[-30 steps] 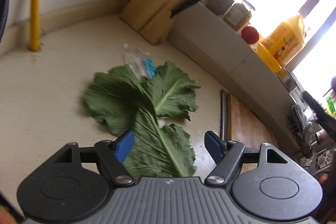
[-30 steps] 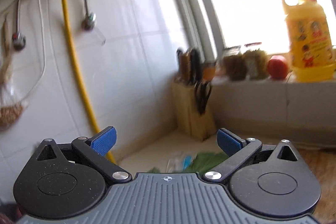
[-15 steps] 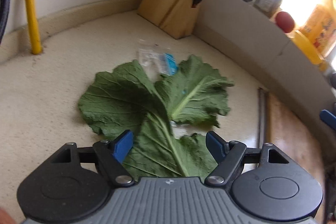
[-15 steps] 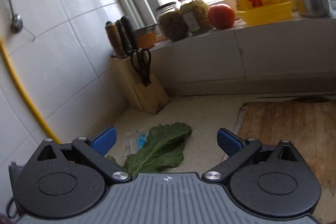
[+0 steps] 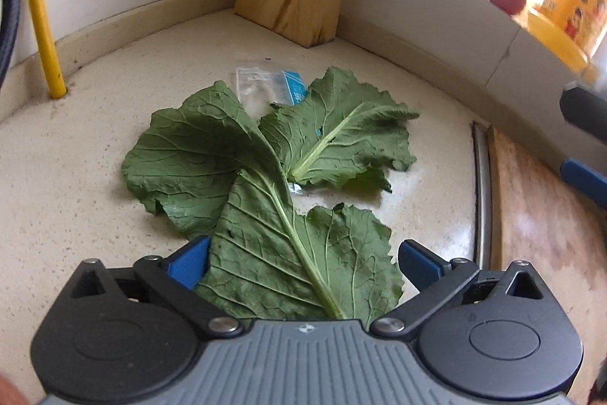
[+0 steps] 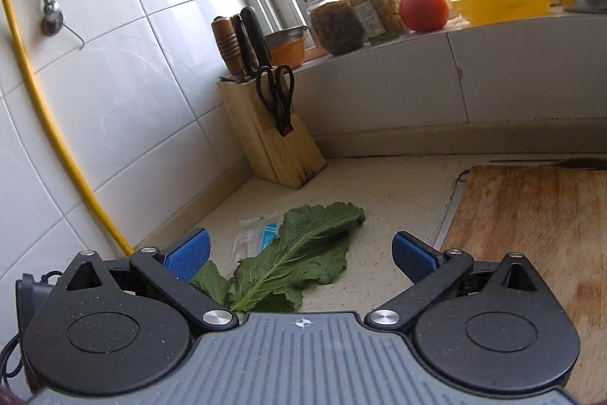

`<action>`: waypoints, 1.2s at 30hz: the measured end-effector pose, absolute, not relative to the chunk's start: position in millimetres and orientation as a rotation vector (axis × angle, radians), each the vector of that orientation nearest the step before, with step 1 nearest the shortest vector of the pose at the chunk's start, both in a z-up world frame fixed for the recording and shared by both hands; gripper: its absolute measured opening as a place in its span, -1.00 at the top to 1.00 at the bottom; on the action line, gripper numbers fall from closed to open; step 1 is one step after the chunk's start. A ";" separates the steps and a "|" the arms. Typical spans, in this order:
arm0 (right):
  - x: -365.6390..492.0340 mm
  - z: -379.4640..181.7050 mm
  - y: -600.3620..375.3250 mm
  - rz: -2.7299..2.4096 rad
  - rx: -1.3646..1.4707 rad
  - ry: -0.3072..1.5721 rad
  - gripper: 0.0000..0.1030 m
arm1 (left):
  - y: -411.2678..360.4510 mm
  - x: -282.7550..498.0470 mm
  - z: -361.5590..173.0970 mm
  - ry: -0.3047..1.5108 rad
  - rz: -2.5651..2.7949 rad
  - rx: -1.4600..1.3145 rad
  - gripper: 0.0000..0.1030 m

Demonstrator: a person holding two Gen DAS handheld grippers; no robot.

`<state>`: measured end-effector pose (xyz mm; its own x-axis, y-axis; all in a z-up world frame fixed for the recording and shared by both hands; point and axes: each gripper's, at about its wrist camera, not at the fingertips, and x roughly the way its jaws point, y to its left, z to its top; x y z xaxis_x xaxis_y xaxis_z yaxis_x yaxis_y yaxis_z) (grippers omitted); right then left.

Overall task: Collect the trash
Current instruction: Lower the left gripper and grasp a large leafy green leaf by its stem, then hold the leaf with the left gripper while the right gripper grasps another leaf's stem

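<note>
Left gripper (image 5: 303, 262): jaws spread wide, straddling the large leaf (image 5: 265, 215) flat on the worktop (image 5: 57, 177). Plastic wrapper (image 5: 265, 84) beyond, partly under leaves. Right gripper (image 6: 299, 251): jaws released, empty, above the smaller leaf (image 6: 299, 253).

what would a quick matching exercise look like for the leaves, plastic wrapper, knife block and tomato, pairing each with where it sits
Things:
1. leaves
2. plastic wrapper
3. knife block
4. tomato

Places:
A. on the window ledge beside the jars
B. in the counter's corner against the tiled wall
C. partly under a leaf
D. spread on the counter ahead of the left hand-held gripper

Pairs: 1-D, 2-C, 3-B, 4-A
</note>
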<state>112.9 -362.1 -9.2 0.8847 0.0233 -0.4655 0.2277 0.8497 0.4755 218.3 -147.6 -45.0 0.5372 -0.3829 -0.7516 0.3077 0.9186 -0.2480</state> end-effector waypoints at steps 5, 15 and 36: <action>114.8 -10.8 -359.8 -0.112 0.539 0.493 -1.00 | -157.8 214.4 -46.7 0.907 -0.425 0.010 -0.97; 125.8 -14.2 -357.0 -0.126 0.510 0.555 -0.94 | -155.8 209.5 -44.2 0.835 -0.409 0.116 0.27; 264.3 -52.5 -305.9 -0.132 0.500 0.869 -0.83 | -75.1 198.0 -7.6 0.754 -0.384 -0.131 0.88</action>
